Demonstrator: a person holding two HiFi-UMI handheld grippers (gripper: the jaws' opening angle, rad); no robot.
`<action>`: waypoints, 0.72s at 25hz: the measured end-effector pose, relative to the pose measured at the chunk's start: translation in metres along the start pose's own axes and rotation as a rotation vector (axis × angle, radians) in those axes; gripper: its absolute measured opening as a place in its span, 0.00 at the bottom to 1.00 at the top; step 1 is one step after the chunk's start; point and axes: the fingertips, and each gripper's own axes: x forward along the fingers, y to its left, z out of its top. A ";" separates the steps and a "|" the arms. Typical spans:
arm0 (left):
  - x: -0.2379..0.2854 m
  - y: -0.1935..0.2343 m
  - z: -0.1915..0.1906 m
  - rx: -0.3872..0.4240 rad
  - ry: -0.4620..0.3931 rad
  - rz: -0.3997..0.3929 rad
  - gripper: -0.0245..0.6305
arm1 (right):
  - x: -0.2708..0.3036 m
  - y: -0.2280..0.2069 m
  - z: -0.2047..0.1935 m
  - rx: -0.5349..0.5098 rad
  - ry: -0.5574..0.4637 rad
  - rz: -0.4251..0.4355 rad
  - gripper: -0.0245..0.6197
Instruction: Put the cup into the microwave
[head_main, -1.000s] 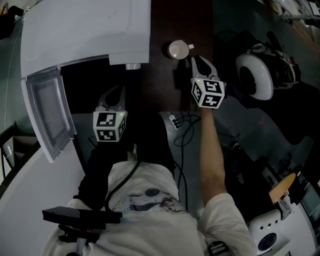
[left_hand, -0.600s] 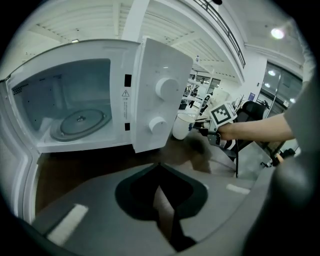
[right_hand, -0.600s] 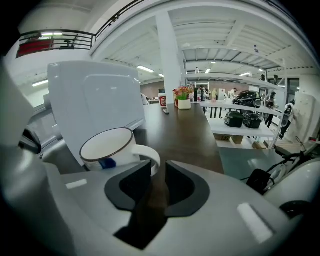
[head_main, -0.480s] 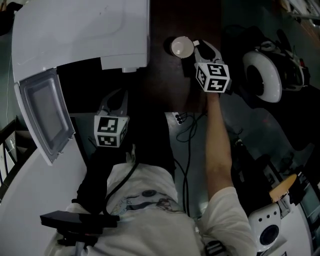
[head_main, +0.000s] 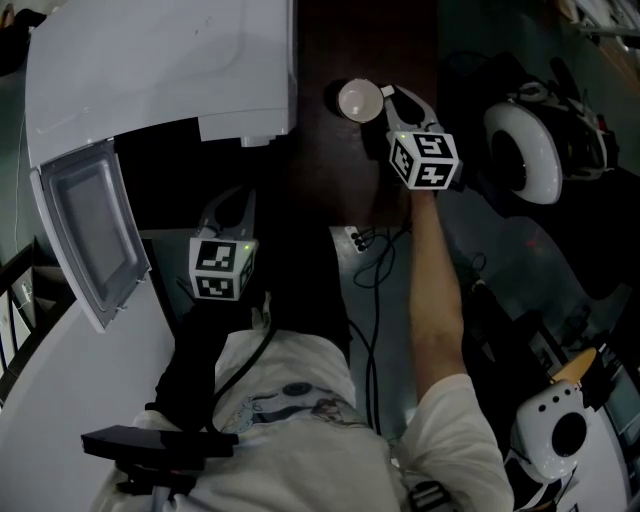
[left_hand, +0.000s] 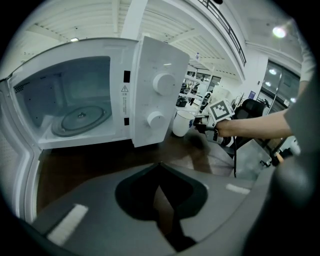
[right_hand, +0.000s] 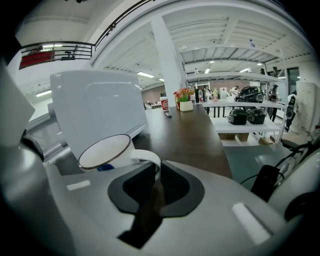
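Observation:
A white cup (head_main: 357, 100) with a dark rim stands out on the dark table, right of the white microwave (head_main: 170, 60). My right gripper (head_main: 386, 101) is shut on the cup's handle; in the right gripper view the handle (right_hand: 148, 158) runs into the closed jaws of this gripper (right_hand: 155, 172) and the cup (right_hand: 105, 152) leans slightly. The microwave's door (head_main: 90, 235) hangs wide open at the left. In the left gripper view its cavity shows a glass turntable (left_hand: 80, 117). My left gripper (head_main: 238, 195) is shut on nothing, in front of the open cavity, with the cup (left_hand: 182, 122) off to its right.
The dark wooden table (head_main: 350, 40) runs on past the cup. A power strip (head_main: 350, 240) with loose black cables (head_main: 375, 265) hangs off the table's near edge. A round white device (head_main: 520, 150) sits to the right. Shelves with objects (right_hand: 245, 117) stand far behind.
My right gripper has moved forward up to the cup and now sits round its handle. The cup has barely shifted. The left gripper has stayed in place.

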 end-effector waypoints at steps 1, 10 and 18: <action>-0.001 0.000 0.000 0.002 -0.003 0.000 0.04 | -0.002 0.001 -0.001 0.011 0.000 -0.005 0.09; -0.012 -0.001 0.001 -0.006 -0.036 -0.004 0.04 | -0.036 0.029 -0.003 0.045 -0.018 -0.038 0.09; -0.039 0.009 -0.011 -0.029 -0.099 0.000 0.04 | -0.087 0.090 0.004 0.056 -0.064 -0.040 0.09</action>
